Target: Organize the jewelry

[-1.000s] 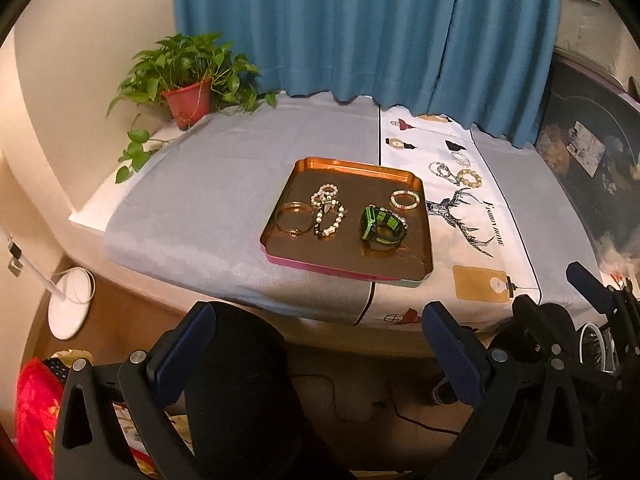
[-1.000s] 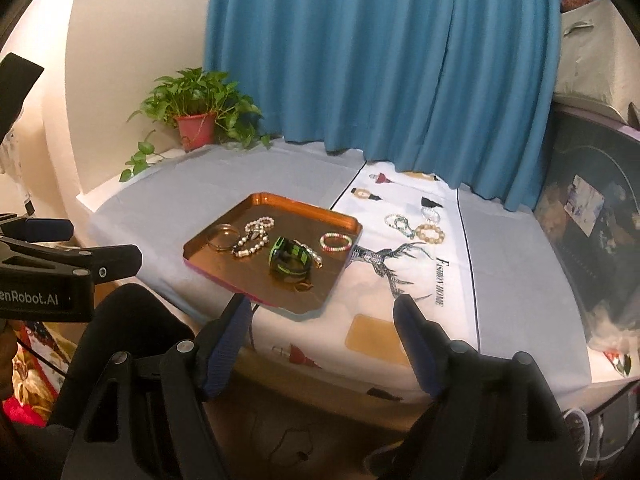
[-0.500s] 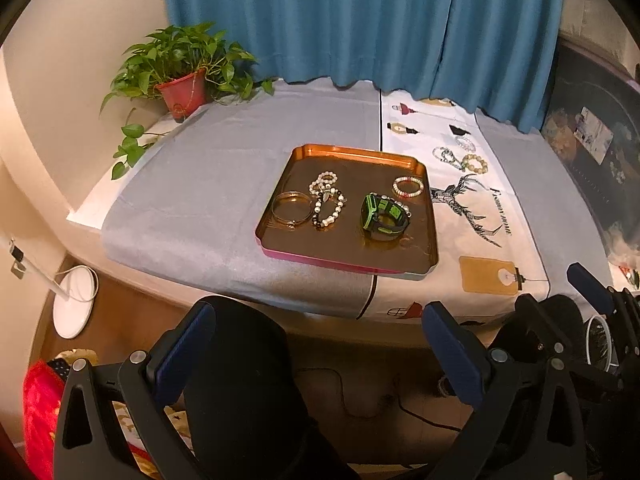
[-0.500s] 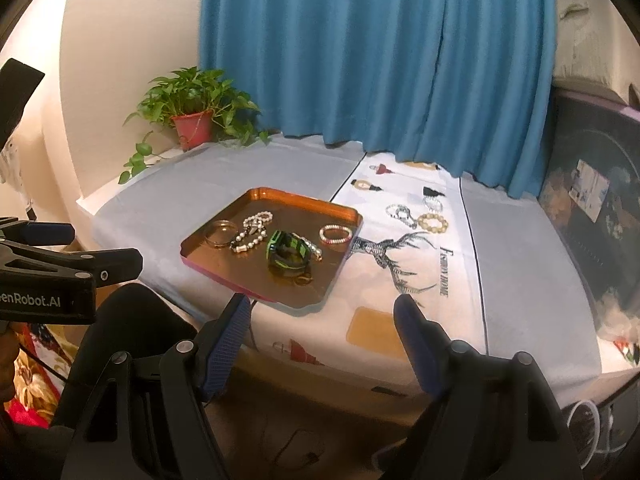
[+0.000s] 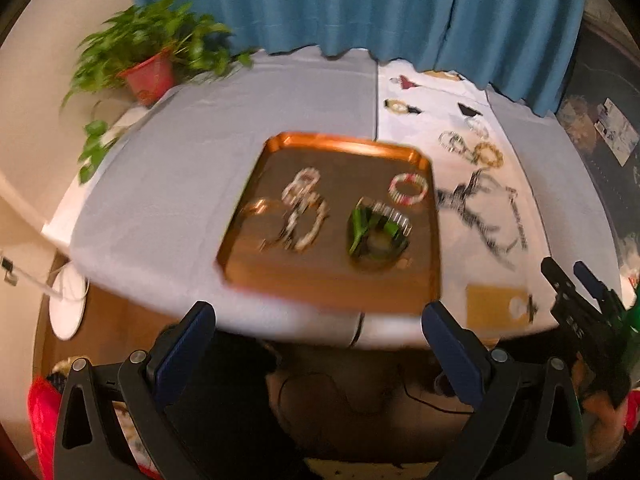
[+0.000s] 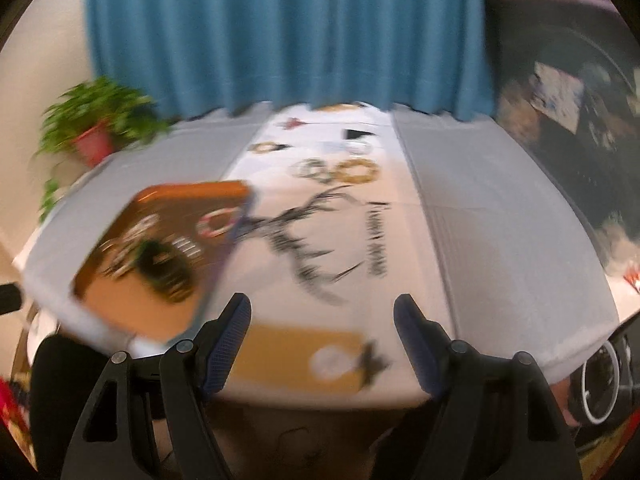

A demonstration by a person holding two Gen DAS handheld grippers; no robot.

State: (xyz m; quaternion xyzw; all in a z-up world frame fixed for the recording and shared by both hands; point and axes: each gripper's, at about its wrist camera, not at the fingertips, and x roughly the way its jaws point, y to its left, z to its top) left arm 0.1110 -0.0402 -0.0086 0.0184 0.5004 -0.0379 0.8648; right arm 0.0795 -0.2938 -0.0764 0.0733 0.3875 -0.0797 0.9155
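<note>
Both hand-held grippers, left [image 5: 318,330] and right [image 6: 322,322], gape wide, empty; cloth lettering [image 6: 378,240] blurred, unreadable.

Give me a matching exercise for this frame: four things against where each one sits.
Things:
1. red and white bead bracelet
2. potted plant
3. gold bead bracelet
4. green watch

Places:
A. far left corner of the table
B. on the white runner, off the tray
C. tray's far right corner
D. middle of the tray, towards the right

Pairs: 1-C, 2-A, 3-B, 4-D
</note>
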